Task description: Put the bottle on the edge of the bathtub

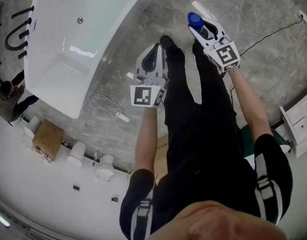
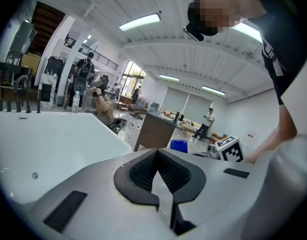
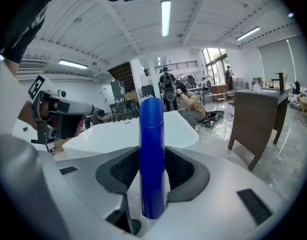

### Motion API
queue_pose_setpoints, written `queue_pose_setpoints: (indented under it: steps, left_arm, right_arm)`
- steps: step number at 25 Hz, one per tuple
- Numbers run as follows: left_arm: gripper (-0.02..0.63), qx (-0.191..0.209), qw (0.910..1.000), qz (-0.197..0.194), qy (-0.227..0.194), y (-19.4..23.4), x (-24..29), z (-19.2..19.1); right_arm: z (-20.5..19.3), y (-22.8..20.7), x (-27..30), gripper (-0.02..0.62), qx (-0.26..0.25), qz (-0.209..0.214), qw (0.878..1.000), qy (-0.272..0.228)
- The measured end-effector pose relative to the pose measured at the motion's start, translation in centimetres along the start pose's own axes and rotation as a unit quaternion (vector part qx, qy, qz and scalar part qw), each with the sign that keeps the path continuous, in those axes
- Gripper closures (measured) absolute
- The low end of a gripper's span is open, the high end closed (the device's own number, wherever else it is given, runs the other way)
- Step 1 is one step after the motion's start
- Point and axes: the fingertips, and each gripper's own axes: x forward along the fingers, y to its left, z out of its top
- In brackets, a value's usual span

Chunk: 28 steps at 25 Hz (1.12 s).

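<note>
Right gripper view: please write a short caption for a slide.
Right gripper clamps a blue bottle, with the white bathtub ahead.

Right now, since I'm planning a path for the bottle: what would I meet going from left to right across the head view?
Bathtub → left gripper → right gripper, shut on the blue bottle → white cabinet.

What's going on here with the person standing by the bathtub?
A person stands on the floor beside a white bathtub, a gripper in each hand. The right gripper has its jaws closed on an upright blue bottle. The left gripper is empty, jaws together. The bottle is not yet on the bathtub's edge.
</note>
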Motion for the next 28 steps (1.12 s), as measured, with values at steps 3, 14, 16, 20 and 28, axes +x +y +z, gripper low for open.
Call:
queue_pose_setpoints:
  steps: [3, 14, 16, 20, 28]
  left_arm:
    - [0.595, -0.006, 1.0, 0.006, 0.003, 0.5, 3.7, -2.5]
    - [0.595, -0.027, 0.9987, 0.023, 0.037, 3.4, 15.6, -13.9]
    - [0.595, -0.022, 0.9987, 0.018, 0.042, 4.4, 17.5, -16.4]
    - [0.595, -0.004, 0.9987, 0.007, 0.05, 6.6, 20.4, -20.5]
    - [0.595, 0.047, 0.9968, -0.026, 0.059, 10.0, 24.8, -27.1]
  right_arm:
    - [-3.6, -2.9, 2.4, 0.446, -0.003, 0.005, 1.0, 0.01]
    - [-20.2, -10.5, 12.7, 0.446, -0.021, 0.038, 0.998, 0.042]
    - [-23.0, -11.6, 14.9, 0.446, -0.034, 0.046, 0.997, 0.046]
    - [-27.2, -13.6, 18.9, 0.446, -0.05, 0.054, 0.997, 0.04]
    - [-35.4, -17.0, 26.0, 0.446, -0.063, 0.054, 0.996, 0.02]
